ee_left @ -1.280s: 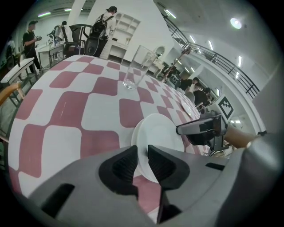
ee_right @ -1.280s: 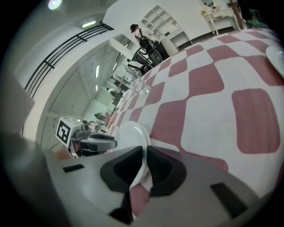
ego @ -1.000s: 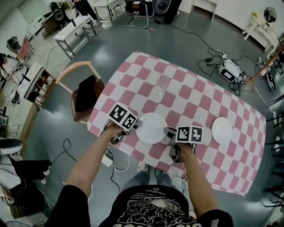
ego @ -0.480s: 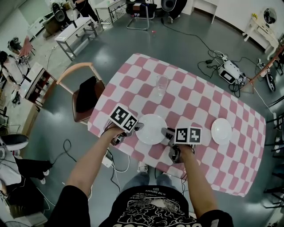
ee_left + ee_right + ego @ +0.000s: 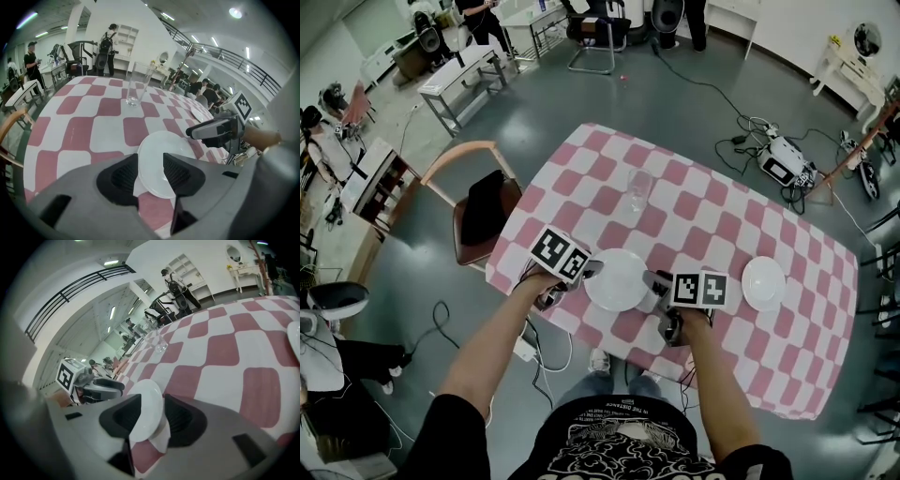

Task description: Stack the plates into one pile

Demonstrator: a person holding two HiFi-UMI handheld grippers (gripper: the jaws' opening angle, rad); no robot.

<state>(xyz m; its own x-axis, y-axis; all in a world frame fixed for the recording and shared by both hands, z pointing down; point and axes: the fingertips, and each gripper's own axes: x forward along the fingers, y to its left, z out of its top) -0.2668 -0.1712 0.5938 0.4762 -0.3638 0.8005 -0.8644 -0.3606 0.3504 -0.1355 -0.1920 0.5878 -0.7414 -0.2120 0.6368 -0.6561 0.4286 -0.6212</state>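
Table [image 5: 722,225] with a pink-and-white checked cloth, seen from above the head of a person who holds a gripper in each hand. 2 white plates lie on it, not yet stacked.

The near plate [image 5: 619,279] lies flat on the cloth with a gripper at each side. The left gripper [image 5: 591,270] is at the near plate's left rim. Its jaws stand apart and have just been opening, and the rim lies loose between the pads. The right gripper [image 5: 654,281] is at the near plate's right rim. Its jaws also stand apart and have just been opening, and that rim sits between them unclamped. Each gripper carries a cube with black square markers, and a forearm runs back from each toward the person.

The far plate [image 5: 763,283] lies to the right of the near plate, well apart from it, past the right gripper. A clear glass [image 5: 641,190] stands upright beyond the near plate, well apart. A wooden chair [image 5: 478,202] with a dark seat stands left of the near plate, off the table.
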